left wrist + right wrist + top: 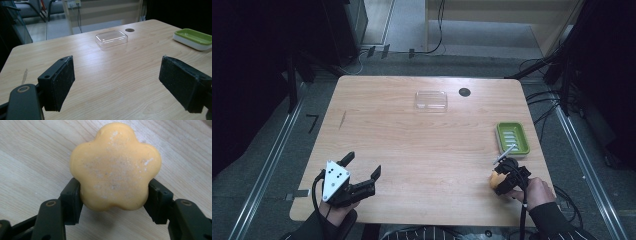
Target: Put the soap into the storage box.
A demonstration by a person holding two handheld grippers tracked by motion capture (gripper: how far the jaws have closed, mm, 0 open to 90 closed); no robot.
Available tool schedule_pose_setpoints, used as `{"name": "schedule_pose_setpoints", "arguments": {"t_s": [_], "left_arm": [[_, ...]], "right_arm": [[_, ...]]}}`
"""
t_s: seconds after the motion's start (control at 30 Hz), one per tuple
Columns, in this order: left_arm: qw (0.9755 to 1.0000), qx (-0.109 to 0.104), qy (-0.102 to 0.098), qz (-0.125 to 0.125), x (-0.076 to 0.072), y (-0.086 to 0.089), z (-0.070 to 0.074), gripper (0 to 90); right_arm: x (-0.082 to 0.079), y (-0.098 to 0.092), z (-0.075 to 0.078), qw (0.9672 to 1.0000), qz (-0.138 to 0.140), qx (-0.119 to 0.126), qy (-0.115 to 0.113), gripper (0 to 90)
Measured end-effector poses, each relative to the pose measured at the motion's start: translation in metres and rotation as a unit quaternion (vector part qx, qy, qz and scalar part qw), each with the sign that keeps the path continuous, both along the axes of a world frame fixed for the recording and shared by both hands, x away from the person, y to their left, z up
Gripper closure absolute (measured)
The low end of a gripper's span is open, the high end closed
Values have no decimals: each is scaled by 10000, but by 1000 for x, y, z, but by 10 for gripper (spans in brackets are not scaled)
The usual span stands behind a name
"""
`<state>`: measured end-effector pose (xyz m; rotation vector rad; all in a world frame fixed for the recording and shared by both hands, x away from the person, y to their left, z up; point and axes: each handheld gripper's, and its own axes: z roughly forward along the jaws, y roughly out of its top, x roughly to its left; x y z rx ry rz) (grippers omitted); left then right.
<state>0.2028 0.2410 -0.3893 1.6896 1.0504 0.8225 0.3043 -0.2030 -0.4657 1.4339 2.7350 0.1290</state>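
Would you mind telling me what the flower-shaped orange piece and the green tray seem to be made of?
The flower-shaped orange piece looks like a soap bar: matte, waxy, with whitish powdery scuffs, though foam or wax is possible. The green tray looks like moulded plastic: smooth, slightly glossy, a green insert in a white base.

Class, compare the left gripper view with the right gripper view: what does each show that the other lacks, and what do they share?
Left gripper view: a clear plastic rectangular lid, a green and white soap dish, and the left gripper with jaws wide apart. Right gripper view: the right gripper clamped on an orange flower-shaped soap bar. Shared: the light wooden table.
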Motion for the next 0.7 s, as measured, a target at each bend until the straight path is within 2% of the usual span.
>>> {"name": "schedule_pose_setpoints", "arguments": {"t_s": [0.13, 0.53, 0.7], "left_arm": [[10000, 5, -1, -1, 0, 0, 0, 137], [10000, -22, -10, 2, 0, 0, 0, 137], [10000, -13, -4, -1, 0, 0, 0, 137]], "right_arm": [[-1, 1, 2, 10000, 45, 15, -50, 402], [-2, -8, 8, 9998, -49, 113, -159, 402], [-1, -14, 10, 9996, -176, 100, -209, 402]]}}
